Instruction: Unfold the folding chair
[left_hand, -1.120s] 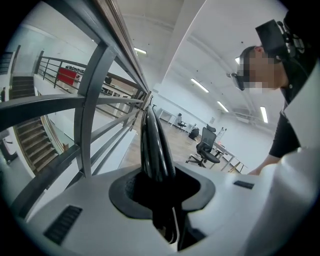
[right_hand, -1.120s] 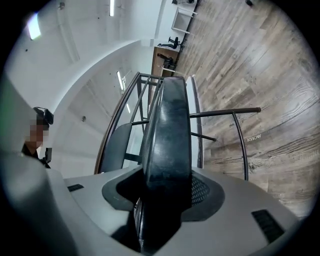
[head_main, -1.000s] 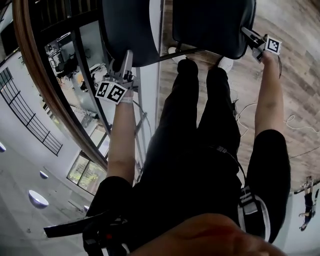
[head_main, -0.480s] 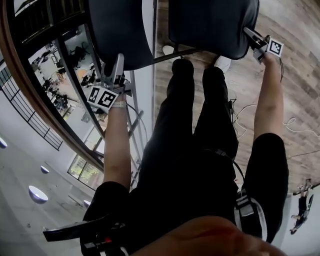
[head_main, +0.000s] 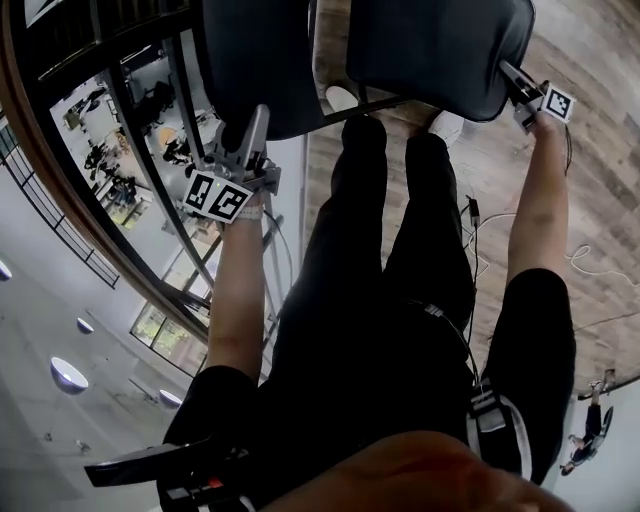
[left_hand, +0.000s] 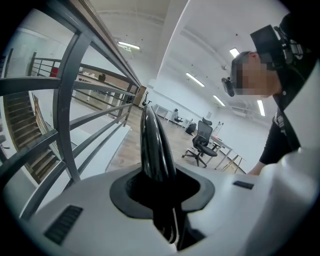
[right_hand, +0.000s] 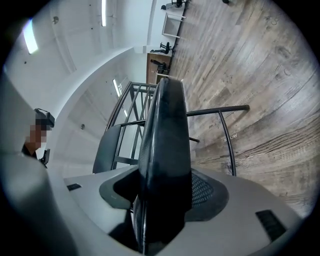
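The folding chair hangs in front of my legs as two black panels. My left gripper (head_main: 254, 128) is shut on the lower edge of the left panel (head_main: 255, 60). In the left gripper view that glossy edge (left_hand: 152, 145) runs up from between the jaws of the left gripper (left_hand: 161, 192). My right gripper (head_main: 516, 82) grips the right corner of the right panel (head_main: 430, 50). Its jaws are opening, and the thick padded edge (right_hand: 167, 145) still fills the gap of the right gripper (right_hand: 159, 200). A thin black frame tube (head_main: 360, 105) links the two panels.
A curved dark railing (head_main: 60, 200) with glass below runs along the left, over a drop to a lower floor. Wood plank floor (head_main: 590, 180) lies to the right, with loose cables (head_main: 490, 225) on it. My legs (head_main: 400, 250) and shoes (head_main: 447, 127) stand just behind the chair.
Both grippers stay on their panels. The left gripper swung slightly left, then back right. The right panel and right gripper sit a little further right in the view.
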